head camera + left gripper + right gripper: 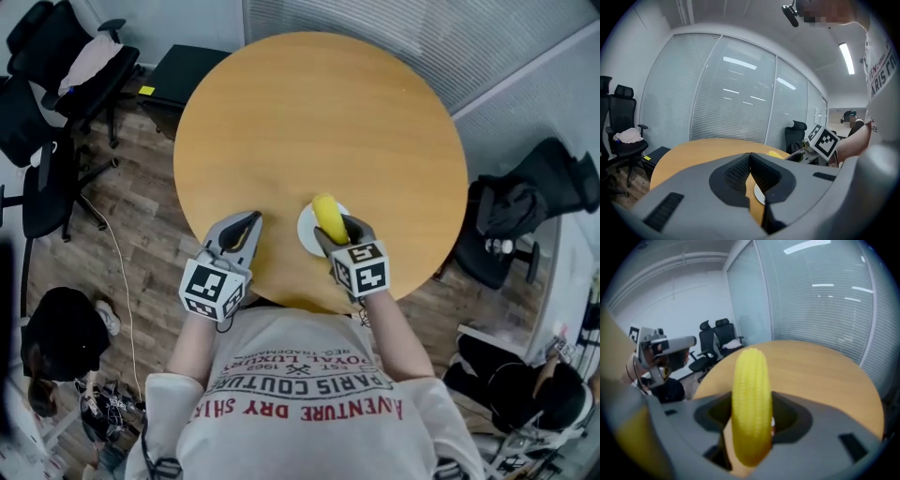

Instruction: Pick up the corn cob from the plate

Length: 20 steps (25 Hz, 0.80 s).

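Plate (pixel 304 232) is mostly hidden by corn (pixel 751 399), which is clamped in right gripper (pixel 330 228) fingers; corn-plate contact can't be judged. Left gripper (pixel 750 157) fingers are closed, empty, over counter (pixel 309 112).

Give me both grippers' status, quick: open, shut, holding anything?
left gripper: shut, jaws together, nothing between them.
right gripper: shut on the corn cob.

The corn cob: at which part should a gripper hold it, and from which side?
Grip the corn cob across its width, near the end facing the person, coming from the person's side of the table. It is long and points away, so likely only its narrow width fits between the jaws. The right gripper is shut on it this way.
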Each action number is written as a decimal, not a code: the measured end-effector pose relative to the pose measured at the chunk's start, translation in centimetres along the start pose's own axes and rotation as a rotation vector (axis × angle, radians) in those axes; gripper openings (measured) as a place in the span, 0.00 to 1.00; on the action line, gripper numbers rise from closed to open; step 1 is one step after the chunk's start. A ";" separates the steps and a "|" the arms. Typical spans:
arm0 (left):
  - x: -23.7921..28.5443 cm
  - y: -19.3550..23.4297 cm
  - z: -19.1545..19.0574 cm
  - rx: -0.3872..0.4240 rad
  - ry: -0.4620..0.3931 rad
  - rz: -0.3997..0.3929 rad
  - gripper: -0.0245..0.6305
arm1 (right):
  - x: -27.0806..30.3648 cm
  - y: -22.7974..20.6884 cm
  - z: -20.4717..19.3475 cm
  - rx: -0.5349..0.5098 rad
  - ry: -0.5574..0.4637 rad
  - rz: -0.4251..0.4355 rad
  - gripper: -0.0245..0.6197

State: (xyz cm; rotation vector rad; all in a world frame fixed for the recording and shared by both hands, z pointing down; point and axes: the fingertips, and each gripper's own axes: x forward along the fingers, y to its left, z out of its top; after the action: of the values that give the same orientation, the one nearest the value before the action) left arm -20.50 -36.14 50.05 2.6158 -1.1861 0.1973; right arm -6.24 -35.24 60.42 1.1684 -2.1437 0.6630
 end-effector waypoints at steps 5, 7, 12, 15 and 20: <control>-0.6 -1.0 2.6 0.044 -0.049 -0.024 0.09 | -3.7 0.7 4.3 -0.014 -0.167 -0.022 0.44; -0.7 -1.4 3.7 0.060 -0.073 -0.029 0.09 | -5.3 0.8 5.8 0.006 -0.240 -0.027 0.44; -0.9 -1.4 5.9 0.090 -0.114 -0.027 0.09 | -9.5 1.3 9.7 0.030 -0.428 -0.043 0.44; -1.3 -1.7 7.1 0.103 -0.131 -0.028 0.09 | -11.5 1.6 11.2 0.007 -0.505 -0.064 0.44; -1.6 -3.0 9.7 0.154 -0.180 -0.060 0.09 | -13.5 1.9 12.3 -0.004 -0.600 -0.073 0.44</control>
State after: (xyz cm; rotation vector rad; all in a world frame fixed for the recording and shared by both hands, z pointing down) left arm -19.16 -35.92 39.85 2.8506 -1.1897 0.0426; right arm -5.32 -34.96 42.13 1.5837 -2.5596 0.2908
